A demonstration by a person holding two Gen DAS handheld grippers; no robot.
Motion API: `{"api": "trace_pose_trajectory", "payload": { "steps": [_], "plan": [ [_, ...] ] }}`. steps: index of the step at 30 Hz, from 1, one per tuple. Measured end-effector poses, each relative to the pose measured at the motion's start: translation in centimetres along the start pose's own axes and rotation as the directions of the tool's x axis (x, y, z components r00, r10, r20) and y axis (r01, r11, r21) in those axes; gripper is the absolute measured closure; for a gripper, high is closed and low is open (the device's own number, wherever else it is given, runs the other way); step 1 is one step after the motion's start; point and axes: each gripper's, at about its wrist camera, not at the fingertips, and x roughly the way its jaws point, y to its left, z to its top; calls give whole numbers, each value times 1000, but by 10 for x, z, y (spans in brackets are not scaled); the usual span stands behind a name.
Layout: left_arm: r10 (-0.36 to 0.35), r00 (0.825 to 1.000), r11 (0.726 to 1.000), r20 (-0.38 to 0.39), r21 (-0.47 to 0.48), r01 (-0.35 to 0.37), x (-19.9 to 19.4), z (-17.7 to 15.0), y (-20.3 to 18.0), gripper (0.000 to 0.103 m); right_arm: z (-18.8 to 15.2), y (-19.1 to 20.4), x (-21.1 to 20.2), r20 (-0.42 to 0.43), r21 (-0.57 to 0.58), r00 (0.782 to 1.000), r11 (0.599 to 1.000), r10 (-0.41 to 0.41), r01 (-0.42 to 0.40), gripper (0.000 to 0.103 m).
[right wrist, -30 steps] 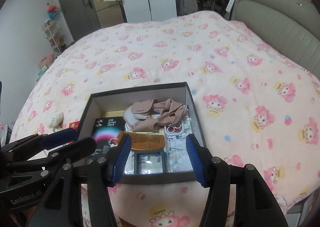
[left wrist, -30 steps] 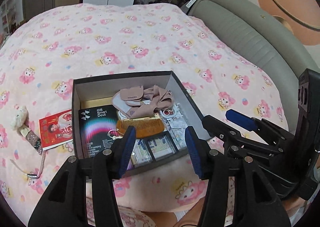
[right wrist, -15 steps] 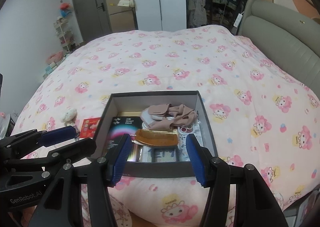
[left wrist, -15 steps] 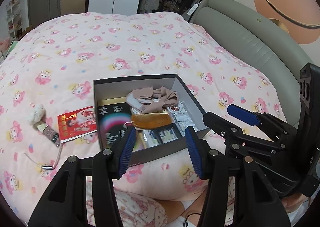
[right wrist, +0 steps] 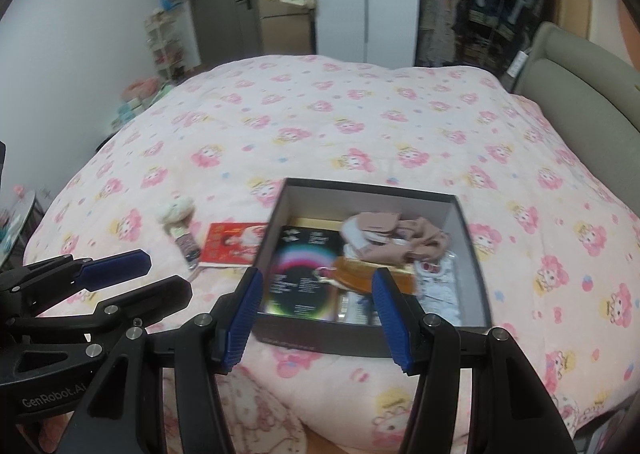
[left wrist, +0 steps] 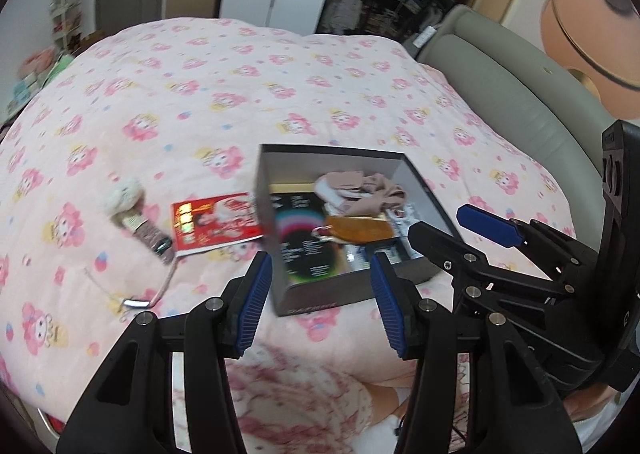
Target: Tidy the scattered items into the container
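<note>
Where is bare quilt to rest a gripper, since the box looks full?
The quilt is free beyond the box toward the far edge, and to its right up to the headboard. Left is crowded: red booklet against the box, plush keychain beside it.

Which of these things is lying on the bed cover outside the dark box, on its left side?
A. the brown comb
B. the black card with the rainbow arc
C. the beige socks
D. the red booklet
D: the red booklet lies flat on the pink bed cover just left of the dark box, while the brown comb, the beige socks and the black card are all inside the box.
</note>
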Motion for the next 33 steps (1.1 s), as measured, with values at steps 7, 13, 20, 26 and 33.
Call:
{"api": "trace_pose_trajectory", "payload": {
  "steps": [7, 13, 20, 26, 33],
  "plan": [
    [51, 999, 992, -1, -116, -50, -12, -17, 57, 51, 3, 55, 23, -38, -87, 997, 994, 62, -65, 50],
    [78, 997, 970, 0, -230, -76, -14, -36, 106, 51, 3, 99, 47, -93, -166, 987, 975, 132, -146, 50],
    [88, 996, 926, -31, -367, -93, 7, -57, 167, 51, 2, 144, 100, -206, -246, 960, 940, 189, -238, 50],
    [69, 996, 877, -62, -472, -90, 40, -70, 217, 52, -1, 164, 157, -336, -204, 904, 916, 266, -345, 50],
    [9, 991, 790, -135, -606, -89, 88, -92, 270, 53, -2, 162, 222, -456, -153, 857, 928, 238, -339, 50]
  ]
}}
